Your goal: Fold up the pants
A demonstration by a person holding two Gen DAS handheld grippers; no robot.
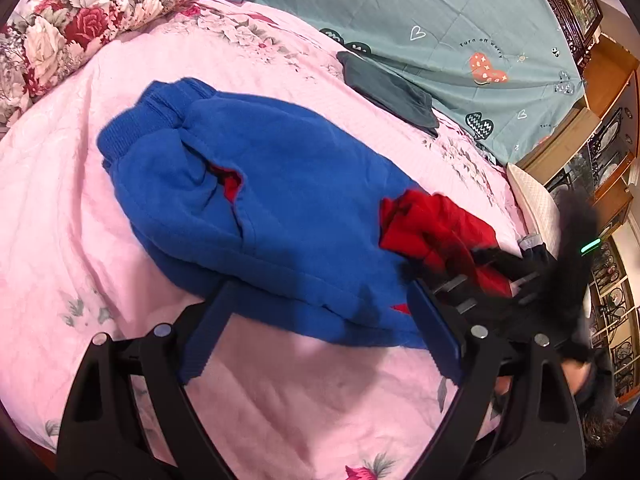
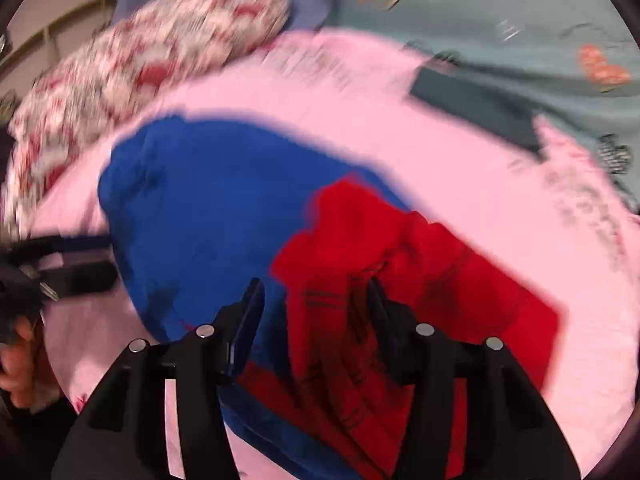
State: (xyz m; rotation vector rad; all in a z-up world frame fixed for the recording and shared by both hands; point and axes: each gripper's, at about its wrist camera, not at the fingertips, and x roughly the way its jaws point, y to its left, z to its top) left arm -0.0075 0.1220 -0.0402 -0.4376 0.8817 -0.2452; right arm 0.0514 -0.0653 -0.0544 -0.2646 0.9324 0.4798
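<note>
Blue fleece pants [image 1: 280,200] with a red lining lie folded in a bundle on the pink bedsheet [image 1: 280,400], waistband at the far left. A red part [image 1: 432,224] sticks out at the right end. My left gripper [image 1: 322,286] stands wide open, its blue-padded fingers astride the bundle's near edge. In the blurred right wrist view my right gripper [image 2: 316,284] hangs over the red fabric [image 2: 400,264] beside the blue cloth [image 2: 200,200]. Its jaws are apart, with red cloth lying between them and the pads not clamped on it.
A floral pillow [image 1: 80,20] lies at the far left of the bed. A teal quilt with hearts [image 1: 460,40] covers the far side, and a dark folded garment [image 1: 388,88] rests at its edge. Wooden furniture [image 1: 608,80] stands to the right.
</note>
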